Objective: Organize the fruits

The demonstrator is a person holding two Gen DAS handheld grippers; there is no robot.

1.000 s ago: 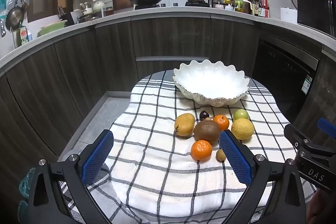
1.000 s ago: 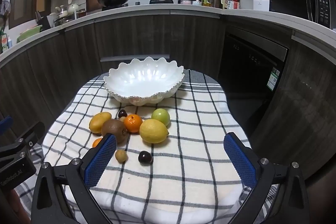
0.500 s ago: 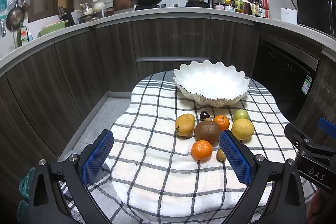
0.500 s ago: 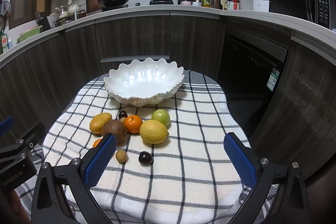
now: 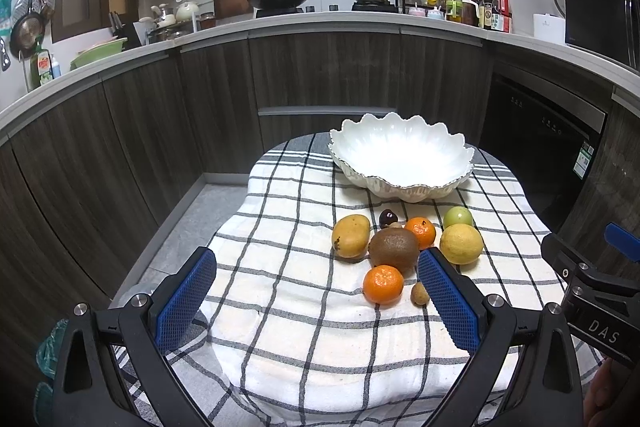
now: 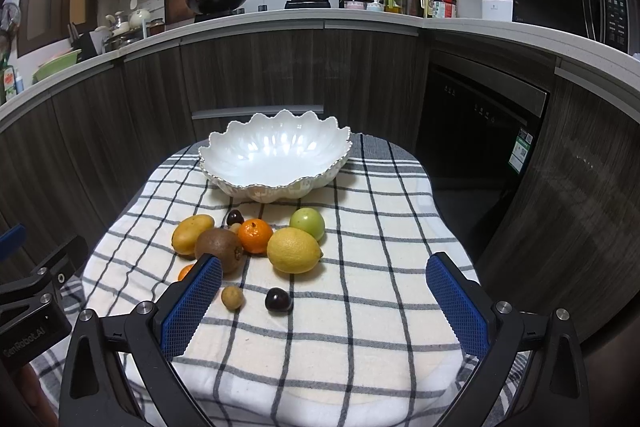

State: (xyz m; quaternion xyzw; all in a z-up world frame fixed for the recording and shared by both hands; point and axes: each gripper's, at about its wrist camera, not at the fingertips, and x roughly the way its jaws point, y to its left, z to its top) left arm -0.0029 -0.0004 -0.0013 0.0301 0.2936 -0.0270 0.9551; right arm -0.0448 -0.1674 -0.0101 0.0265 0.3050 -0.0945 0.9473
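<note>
Checked cloth (image 6: 360,327): fruit cluster (image 6: 256,243) btwn claws & empty bowl (image 6: 276,155).

Bowl (image 6: 276,159) empty; fruit cluster (image 6: 256,239) blocks left approach.

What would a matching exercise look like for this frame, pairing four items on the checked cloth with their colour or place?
Things:
1. scalloped bowl
2. lemon
3. kiwi
4. dark cherry nearest the right gripper

Descriptions:
A. brown and fuzzy, between the mango and the lemon
B. white, empty, at the far end of the cloth
C. lying alone on the cloth, beside a small tan fruit
D. yellow, just in front of the green fruit

Pairs: 1-B, 2-D, 3-A, 4-C
</note>
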